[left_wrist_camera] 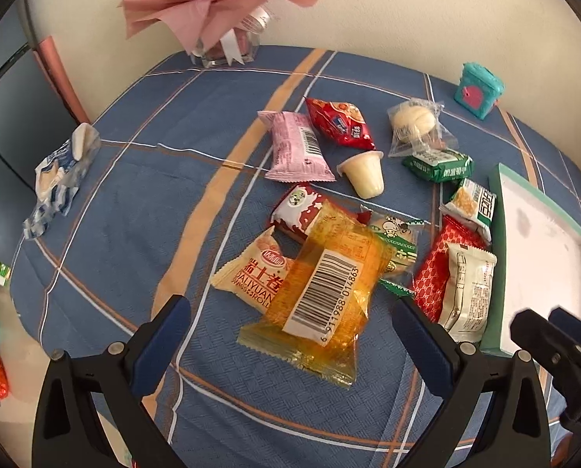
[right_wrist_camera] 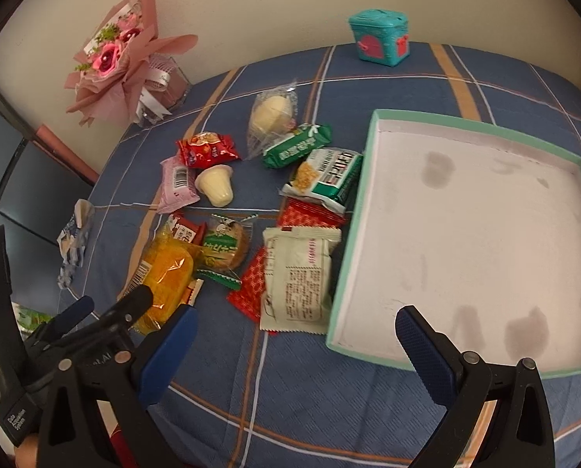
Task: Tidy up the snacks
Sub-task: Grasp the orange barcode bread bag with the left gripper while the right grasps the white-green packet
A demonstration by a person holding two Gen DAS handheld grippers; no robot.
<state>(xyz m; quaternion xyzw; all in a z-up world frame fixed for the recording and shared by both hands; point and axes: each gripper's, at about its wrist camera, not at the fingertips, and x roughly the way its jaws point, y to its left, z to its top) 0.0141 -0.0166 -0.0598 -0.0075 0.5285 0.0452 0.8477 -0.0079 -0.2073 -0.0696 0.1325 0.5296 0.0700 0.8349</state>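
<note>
Several wrapped snacks lie on a blue plaid tablecloth (left_wrist_camera: 142, 179). My left gripper (left_wrist_camera: 290, 312) is open, its fingers on either side of an orange snack pack (left_wrist_camera: 321, 288) with a barcode label; the pack also shows in the right wrist view (right_wrist_camera: 165, 277). Beside the pack lie a cream roll pack (left_wrist_camera: 251, 273), a white pack (right_wrist_camera: 296, 277), a red pack (right_wrist_camera: 251, 284) and a pudding cup (left_wrist_camera: 362, 173). A shallow green-rimmed white tray (right_wrist_camera: 353, 234) sits at the right with nothing in it. My right gripper (right_wrist_camera: 296, 325) is open over the tray's near left corner.
A pink flower bouquet (left_wrist_camera: 212, 4) in a glass vase stands at the back left. A teal toy box (right_wrist_camera: 380, 37) stands at the back by the wall. A blue-white wrapper (left_wrist_camera: 60, 175) lies near the table's left edge. The left gripper (right_wrist_camera: 107, 312) shows in the right wrist view.
</note>
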